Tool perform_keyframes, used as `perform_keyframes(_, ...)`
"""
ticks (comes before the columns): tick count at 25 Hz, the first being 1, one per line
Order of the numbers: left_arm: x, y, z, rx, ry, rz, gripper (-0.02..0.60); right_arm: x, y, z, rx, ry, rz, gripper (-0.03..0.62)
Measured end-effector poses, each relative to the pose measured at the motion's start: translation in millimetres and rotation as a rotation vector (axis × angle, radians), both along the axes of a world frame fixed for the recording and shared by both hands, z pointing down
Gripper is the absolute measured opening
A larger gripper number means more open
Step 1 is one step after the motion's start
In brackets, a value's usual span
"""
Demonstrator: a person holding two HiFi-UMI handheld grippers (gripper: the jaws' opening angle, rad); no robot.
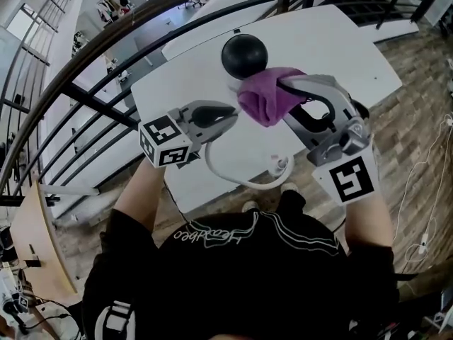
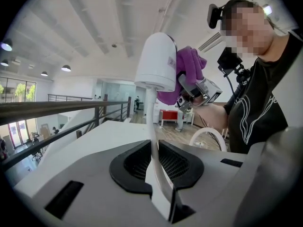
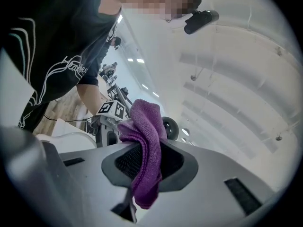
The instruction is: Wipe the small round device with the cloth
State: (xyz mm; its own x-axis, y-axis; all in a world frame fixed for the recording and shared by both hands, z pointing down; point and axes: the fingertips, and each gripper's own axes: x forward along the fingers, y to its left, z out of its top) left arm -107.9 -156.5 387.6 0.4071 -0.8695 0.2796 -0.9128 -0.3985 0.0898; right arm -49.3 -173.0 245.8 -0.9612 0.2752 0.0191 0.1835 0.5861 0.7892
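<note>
l gripper (image 2: 154, 161) is clamped on the white cable (image 2: 151, 119) just below the small round device (image 2: 156, 63), holding it up over the white table (image 1: 336, 52), while r gripper (image 3: 142, 163) is closed tight on the purple cloth (image 3: 145, 138), w/ the cloth bunched against the device's side.

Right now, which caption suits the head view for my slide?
Left gripper holds the small round device by its white cable; right gripper holds a purple cloth against it.
</note>
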Motion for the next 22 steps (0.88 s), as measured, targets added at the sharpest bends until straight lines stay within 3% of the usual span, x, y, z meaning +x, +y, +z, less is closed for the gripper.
perform_keyframes(10,-2,-2,0,-0.019,-0.021,-0.03,0.057,-4,-5,23,-0.118,0.037,-0.073,0.067)
perform_keyframes(17,-2,-1,0,-0.027,-0.046,-0.044,0.057,-4,-10,46,-0.274,0.088,-0.138,0.067)
perform_keyframes(22,-1,-2,-1,-0.03,-0.045,-0.041,0.057,-2,-18,67,-0.291,0.154,-0.18,0.066)
